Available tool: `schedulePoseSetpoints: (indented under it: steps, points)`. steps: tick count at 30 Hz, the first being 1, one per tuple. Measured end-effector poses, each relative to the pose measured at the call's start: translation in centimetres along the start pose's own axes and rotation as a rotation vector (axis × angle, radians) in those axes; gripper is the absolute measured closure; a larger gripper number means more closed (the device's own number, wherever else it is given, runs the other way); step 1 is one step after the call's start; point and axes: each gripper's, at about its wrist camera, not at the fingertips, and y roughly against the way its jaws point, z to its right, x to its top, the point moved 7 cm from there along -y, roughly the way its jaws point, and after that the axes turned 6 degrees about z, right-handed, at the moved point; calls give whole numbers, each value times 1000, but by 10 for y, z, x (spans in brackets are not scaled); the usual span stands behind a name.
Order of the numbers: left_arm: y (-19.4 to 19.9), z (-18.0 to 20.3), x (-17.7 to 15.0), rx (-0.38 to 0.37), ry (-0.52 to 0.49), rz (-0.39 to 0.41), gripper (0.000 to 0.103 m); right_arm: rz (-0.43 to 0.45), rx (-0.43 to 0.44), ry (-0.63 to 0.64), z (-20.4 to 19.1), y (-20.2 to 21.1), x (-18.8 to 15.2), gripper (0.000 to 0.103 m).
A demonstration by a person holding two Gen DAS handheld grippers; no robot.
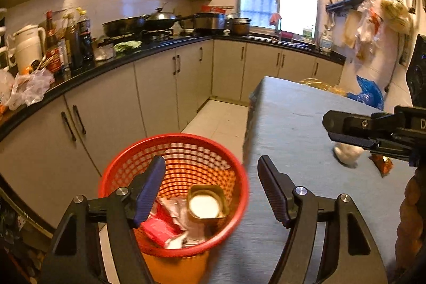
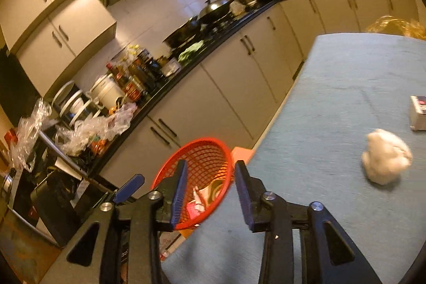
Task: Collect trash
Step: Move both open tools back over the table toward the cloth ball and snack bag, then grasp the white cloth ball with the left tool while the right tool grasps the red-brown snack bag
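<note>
A red mesh basket stands on the floor by the table's left edge. It holds a gold tin with a white inside, a red packet and silvery wrappers. My left gripper hovers above it, open, with nothing between the fingers. On the blue-grey table lie a crumpled white tissue and an orange wrapper, under my right gripper. In the right wrist view the right gripper is open and empty over the basket. The tissue lies to its right.
A small grey box sits at the table's right edge. A black counter with pans, bottles, a white kettle and plastic bags runs along the left. A blue bag lies beyond the table's far end. Tiled floor separates cabinets and table.
</note>
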Motion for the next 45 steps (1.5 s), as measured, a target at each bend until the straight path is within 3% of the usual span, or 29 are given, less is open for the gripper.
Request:
schedulePoseSetpoints:
  steps: [2,10,16,22,26,29,32,36,45]
  points:
    - [2,15,0,-14,-18,-2,32,24,-6,-15,10,15,3,49]
    - [9,86,3,-90,-117,-15,31,95,-81,-18,51,79,11,48]
    - [14,148,-3,-169,-192,-39,29,152,-149,-65,96,128,19,41]
    - [17,207,-12,-286,-221,-113,29,203,-262,-113,148,168,29,40]
    - [22,244,-11,-375,-235,-150,29,184,-335,-217,196,181,35,40]
    - [15,263,-4,-410,-249,-169,23,126,-415,-254,227,177,35,40]
    - [-5,267,-2,-375,-255,-183,22,86,-433,-257,246,167,30,40]
    - [-46,258,-2,-310,-259,-232,22,62,-386,-260,256,149,20,40]
    - [-126,265,-16,-239,-325,-333,22,113,-369,-275,263,159,20,40]
